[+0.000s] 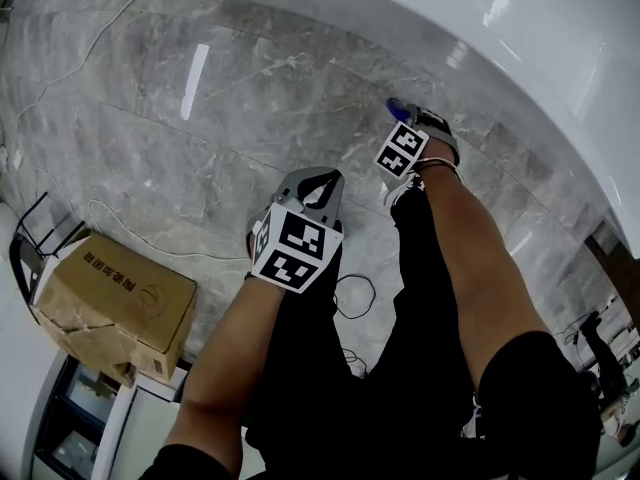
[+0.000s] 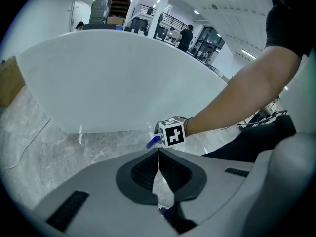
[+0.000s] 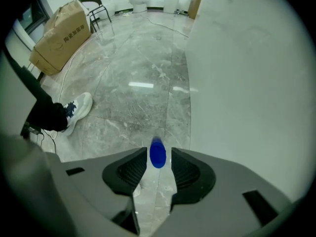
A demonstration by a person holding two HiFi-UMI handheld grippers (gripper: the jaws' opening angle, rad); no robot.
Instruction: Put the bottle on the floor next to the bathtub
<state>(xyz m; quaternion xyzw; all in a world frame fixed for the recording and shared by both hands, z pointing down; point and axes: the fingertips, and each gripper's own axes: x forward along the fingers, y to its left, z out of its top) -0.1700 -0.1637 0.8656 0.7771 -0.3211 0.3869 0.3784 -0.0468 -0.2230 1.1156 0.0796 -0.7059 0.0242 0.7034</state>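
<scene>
Seemingly bottle [image 3: 157, 153], mostly hidden between jaws.

The floor [image 1: 250, 98] is grey veined stone, polished to a gloss that mirrors the ceiling lights. The bathtub [image 1: 520, 58] wall is smooth, glossy white. The cardboard box [image 1: 110, 298] is matt brown and creased. The right gripper [image 3: 159, 163] has a matt grey plastic shell, its fingers [image 3: 132, 172] lined with black ribbed pads. The bottle [image 3: 157, 153] looks smooth and blue (too blurred to tell its material).
</scene>
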